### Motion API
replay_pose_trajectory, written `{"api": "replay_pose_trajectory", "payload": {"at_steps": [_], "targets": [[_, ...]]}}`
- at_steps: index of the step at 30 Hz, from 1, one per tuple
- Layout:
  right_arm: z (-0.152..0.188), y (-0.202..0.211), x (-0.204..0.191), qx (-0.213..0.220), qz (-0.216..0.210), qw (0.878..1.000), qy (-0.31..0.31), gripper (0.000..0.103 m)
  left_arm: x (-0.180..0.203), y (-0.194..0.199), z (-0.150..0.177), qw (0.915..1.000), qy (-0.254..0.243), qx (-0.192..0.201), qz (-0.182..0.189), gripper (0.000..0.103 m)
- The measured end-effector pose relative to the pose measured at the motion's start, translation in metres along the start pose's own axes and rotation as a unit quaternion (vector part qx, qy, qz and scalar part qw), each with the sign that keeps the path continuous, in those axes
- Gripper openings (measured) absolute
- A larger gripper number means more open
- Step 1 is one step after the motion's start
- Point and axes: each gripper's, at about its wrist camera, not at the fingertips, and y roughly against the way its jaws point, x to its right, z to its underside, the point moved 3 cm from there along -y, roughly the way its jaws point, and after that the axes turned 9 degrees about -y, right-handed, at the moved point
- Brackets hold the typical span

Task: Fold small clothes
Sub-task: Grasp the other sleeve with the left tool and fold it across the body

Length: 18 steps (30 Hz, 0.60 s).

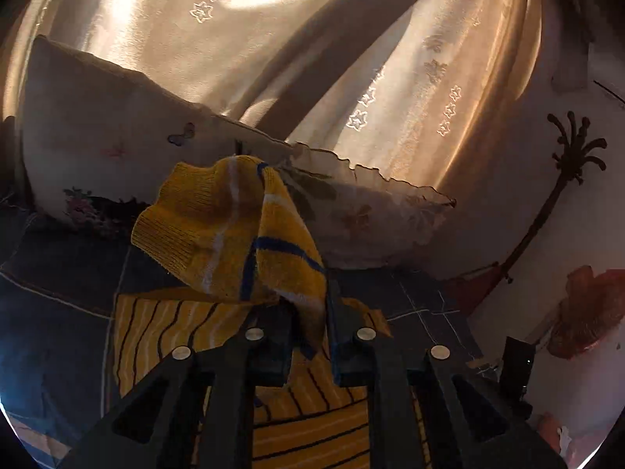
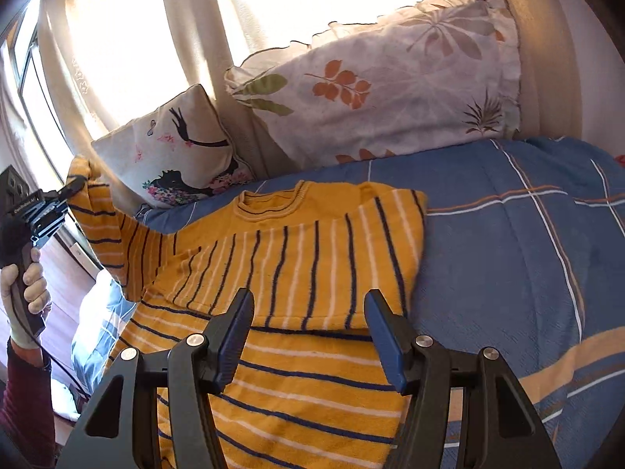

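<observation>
A small yellow sweater [image 2: 297, 258] with dark blue and white stripes lies on the blue plaid bedspread [image 2: 508, 242]. Its right sleeve is folded across the chest. My left gripper [image 1: 308, 312] is shut on the left sleeve [image 1: 234, 226] near the cuff and holds it up above the bed. It also shows in the right wrist view [image 2: 74, 187] at the far left, with the sleeve [image 2: 113, 234] stretched up from the body. My right gripper [image 2: 308, 312] is open and empty above the sweater's lower body.
Two pillows lean against the curtain at the head of the bed: a floral leaf one [image 2: 390, 86] and a smaller one with a bird print [image 2: 172, 152]. The bed's left edge drops to a wooden floor [image 2: 66, 273]. A wall with a palm decal [image 1: 562, 179] stands right.
</observation>
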Motion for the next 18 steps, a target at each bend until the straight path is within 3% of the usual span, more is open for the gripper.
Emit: {"api": "replay_pose_trajectory", "payload": {"at_steps": [2, 4, 7, 12, 18], "targets": [[0.003, 0.003, 0.01, -0.002, 0.002, 1.0, -0.013, 0.064, 0.036, -0.033, -0.003, 0.9983, -0.024, -0.034, 0.039, 0.019], [0.004, 0.006, 0.017, -0.004, 0.001, 1.0, -0.022, 0.064, 0.056, -0.052, -0.005, 0.9976, -0.046, -0.038, 0.034, 0.033], [0.004, 0.012, 0.025, -0.003, -0.001, 1.0, -0.029, 0.068, 0.056, -0.055, -0.006, 0.9984, -0.046, -0.029, 0.015, 0.044], [0.0, 0.007, 0.025, -0.004, -0.01, 1.0, -0.021, 0.068, 0.016, -0.04, 0.016, 0.9954, -0.049, -0.04, -0.072, 0.052], [-0.013, -0.029, 0.022, -0.031, -0.02, 0.999, -0.026, 0.068, -0.054, -0.03, 0.047, 0.9796, -0.044, -0.076, -0.181, 0.056]]}}
